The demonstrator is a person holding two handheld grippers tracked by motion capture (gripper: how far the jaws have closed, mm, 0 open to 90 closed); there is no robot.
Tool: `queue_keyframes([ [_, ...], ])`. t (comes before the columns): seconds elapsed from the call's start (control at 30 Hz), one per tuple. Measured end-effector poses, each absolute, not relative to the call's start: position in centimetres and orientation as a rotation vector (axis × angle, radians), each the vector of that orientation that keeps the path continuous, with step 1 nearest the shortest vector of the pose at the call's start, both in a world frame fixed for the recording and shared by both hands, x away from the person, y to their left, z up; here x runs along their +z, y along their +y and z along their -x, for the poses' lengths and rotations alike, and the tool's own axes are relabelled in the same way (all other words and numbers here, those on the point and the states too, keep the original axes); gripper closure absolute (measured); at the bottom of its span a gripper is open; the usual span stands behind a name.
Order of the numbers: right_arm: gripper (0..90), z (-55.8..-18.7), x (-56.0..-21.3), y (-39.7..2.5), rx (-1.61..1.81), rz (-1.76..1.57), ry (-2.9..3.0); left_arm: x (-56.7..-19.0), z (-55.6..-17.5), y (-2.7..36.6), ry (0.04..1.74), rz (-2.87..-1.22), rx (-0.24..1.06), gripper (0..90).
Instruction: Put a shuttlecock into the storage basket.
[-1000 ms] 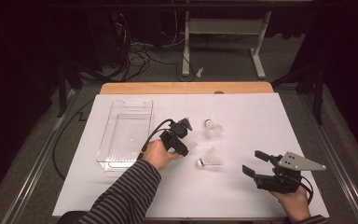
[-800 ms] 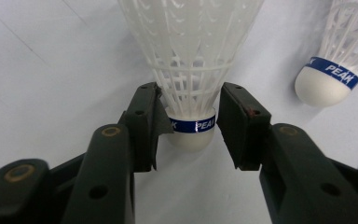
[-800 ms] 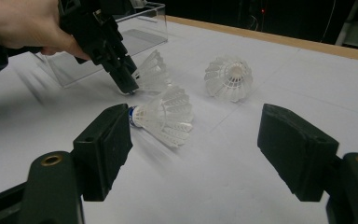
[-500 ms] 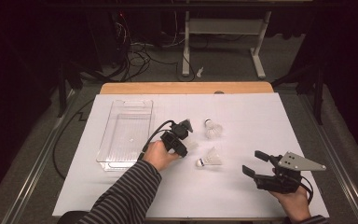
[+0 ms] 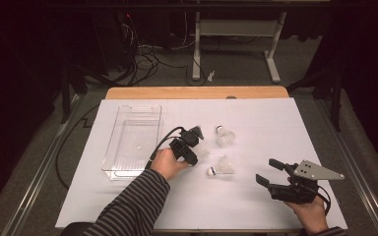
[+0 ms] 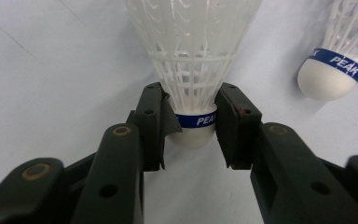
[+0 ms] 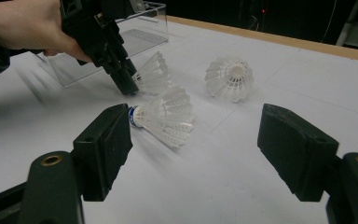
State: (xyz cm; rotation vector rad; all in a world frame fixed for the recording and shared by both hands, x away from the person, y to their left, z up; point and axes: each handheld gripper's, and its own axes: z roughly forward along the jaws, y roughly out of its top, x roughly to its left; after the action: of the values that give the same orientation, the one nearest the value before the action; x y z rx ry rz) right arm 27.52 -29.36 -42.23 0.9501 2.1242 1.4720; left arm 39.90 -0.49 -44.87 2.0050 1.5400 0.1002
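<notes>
Gripping a white plastic shuttlecock with a blue band (image 6: 192, 88) by its cork end, black left gripper (image 6: 192, 128), jaws pressed in on both sides of the band, skirt pointing away from the camera. In the high view, same left gripper (image 5: 195, 147) near the middle of the white paper-covered table (image 5: 256, 206), just right of the clear rectangular plastic bin (image 5: 109, 163), with the held shuttlecock (image 5: 203, 153) low over the sheet; touching the paper or just above it, cannot tell. Lying on its side just beside, toward the person, a second white shuttlecock with a blue band (image 5: 220, 168), cork toward the left hand. Farther back and to the right, a third white shuttlecock (image 5: 225, 135), lying on its side, apart from the other two. Resting well apart at the near right of the table, black right gripper (image 5: 270, 173), jaws spread wide with nothing between them, grey three-cornered plate (image 5: 317, 170) on top. Seen from the right gripper view, open jaws framing the second shuttlecock (image 7: 163, 116) on the paper, with the third (image 7: 229, 78) beyond it.
</notes>
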Motion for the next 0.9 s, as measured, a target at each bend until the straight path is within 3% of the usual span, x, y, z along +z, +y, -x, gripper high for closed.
queue_keyframes([
  [0.9, 26.5, -27.54, -42.23, -29.39, 1.473, -0.951, 2.125, -44.14, -39.62, -0.33, 1.511, -1.966, 0.089, 65.2],
])
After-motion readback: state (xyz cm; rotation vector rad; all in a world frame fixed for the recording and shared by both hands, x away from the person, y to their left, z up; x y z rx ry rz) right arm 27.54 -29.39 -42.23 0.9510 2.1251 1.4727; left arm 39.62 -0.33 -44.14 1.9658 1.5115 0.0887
